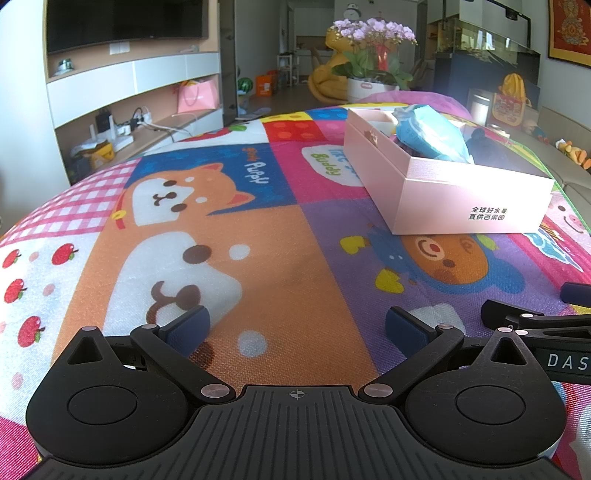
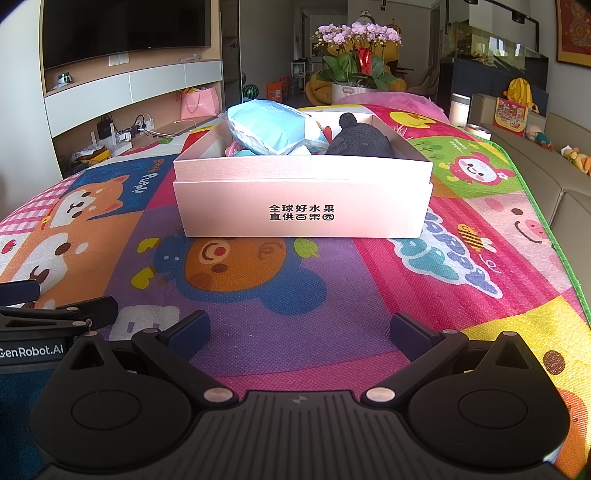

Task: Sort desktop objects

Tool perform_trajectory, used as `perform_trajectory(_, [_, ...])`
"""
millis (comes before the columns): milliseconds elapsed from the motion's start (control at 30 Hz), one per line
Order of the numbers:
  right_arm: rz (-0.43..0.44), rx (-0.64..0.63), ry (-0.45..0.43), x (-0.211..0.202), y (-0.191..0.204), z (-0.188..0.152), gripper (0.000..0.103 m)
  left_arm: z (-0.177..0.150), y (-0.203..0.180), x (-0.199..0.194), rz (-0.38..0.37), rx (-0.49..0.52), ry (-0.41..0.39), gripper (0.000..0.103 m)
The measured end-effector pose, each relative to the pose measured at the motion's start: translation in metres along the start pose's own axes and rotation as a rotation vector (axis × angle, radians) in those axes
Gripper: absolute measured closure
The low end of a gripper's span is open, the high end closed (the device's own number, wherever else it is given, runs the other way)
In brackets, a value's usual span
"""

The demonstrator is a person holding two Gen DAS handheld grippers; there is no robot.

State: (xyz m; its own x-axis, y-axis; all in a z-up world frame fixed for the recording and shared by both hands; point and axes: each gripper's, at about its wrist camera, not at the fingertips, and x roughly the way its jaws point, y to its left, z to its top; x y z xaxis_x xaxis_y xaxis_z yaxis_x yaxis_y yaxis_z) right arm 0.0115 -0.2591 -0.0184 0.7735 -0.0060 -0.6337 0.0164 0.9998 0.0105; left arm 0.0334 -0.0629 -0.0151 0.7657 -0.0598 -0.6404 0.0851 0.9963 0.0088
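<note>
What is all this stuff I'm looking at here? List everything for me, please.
pink box: one, pale pink with black print, open, on the mat ahead of both grippers
blue packet: one, light blue, in the box, sticking up on its left side
dark plush item: one, charcoal grey, in the box, right side
play mat: one, many-coloured cartoon animals, covering the surface
orchid plant: one, purple flowers, white pot, beyond the mat
television: one, black, on the wall at left
left gripper: one, black with blue pads, open, holding nothing
right gripper: one, same make, open, holding nothing
</note>
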Motion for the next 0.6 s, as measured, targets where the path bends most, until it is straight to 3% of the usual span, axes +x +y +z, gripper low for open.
perform_trajectory(600, [-0.001, -0.001, 0.000, -0.0002, 0.0002, 0.0000, 0.000, -0.0003, -0.0028, -0.0039, 0.013, -0.007, 0.034, 0.000])
